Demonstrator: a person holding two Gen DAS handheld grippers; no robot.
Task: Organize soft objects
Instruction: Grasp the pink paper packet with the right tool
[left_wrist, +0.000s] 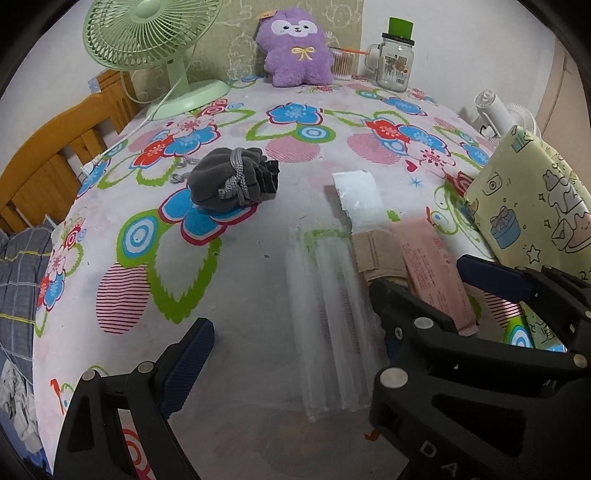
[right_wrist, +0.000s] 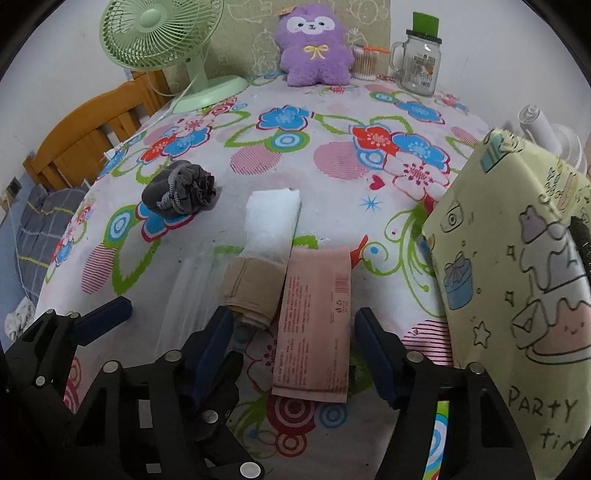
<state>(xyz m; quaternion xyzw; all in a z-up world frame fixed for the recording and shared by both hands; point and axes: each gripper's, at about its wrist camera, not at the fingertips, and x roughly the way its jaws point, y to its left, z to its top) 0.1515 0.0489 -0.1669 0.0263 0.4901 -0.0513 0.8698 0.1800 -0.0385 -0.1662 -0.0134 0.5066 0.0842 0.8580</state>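
Both my grippers hover low over the flowered table, nothing held.

My right gripper (right_wrist: 291, 350) stands partly open astride one pink packet (right_wrist: 314, 325), pads not touching it; my left gripper (left_wrist: 291, 343) is wide open over one clear plastic pack (left_wrist: 328, 332). Counted beyond: one beige folded cloth (right_wrist: 251, 291), one white cloth (right_wrist: 271, 221), one grey drawstring pouch (left_wrist: 231, 179), one purple plush (left_wrist: 293, 48), one yellow bag (right_wrist: 517, 277) at right.
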